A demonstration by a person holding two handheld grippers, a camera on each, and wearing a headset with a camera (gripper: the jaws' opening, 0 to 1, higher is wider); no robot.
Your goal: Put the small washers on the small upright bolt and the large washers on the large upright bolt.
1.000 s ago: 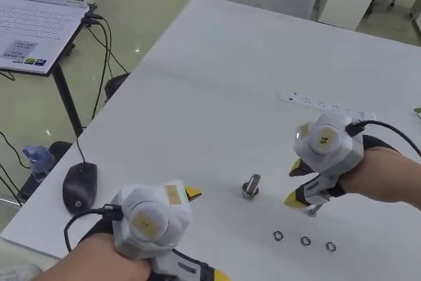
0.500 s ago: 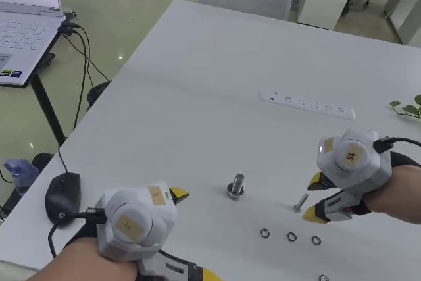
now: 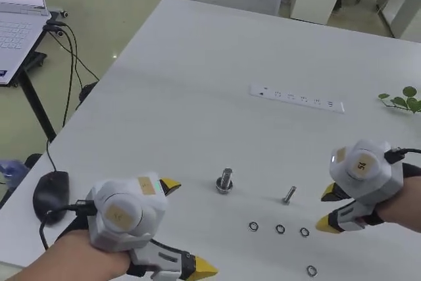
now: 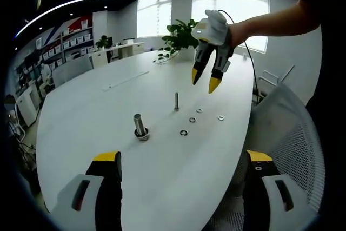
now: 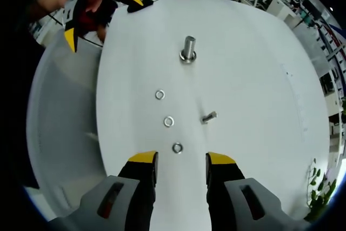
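1. The large bolt (image 3: 225, 180) and the small bolt (image 3: 289, 194) stand upright on the table (image 3: 197, 83), well apart
2. Three washers (image 3: 280, 229) lie flat in a row near them
3. The left gripper (image 3: 187, 226) is spread wide and the right gripper (image 3: 327, 208) is parted, both empty

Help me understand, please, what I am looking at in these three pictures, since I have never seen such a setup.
There is no robot: a person holds a two-jaw gripper in each hand. The head view comes from a headset camera looking down at the white table. The two round pictures come from cameras riding on the left gripper and the right gripper, looking along their yellow-tipped jaws. On the table stand a large bolt and a small bolt, with four loose washers near them; farther off lie a power strip and a mouse. Both grippers are open and hold nothing.
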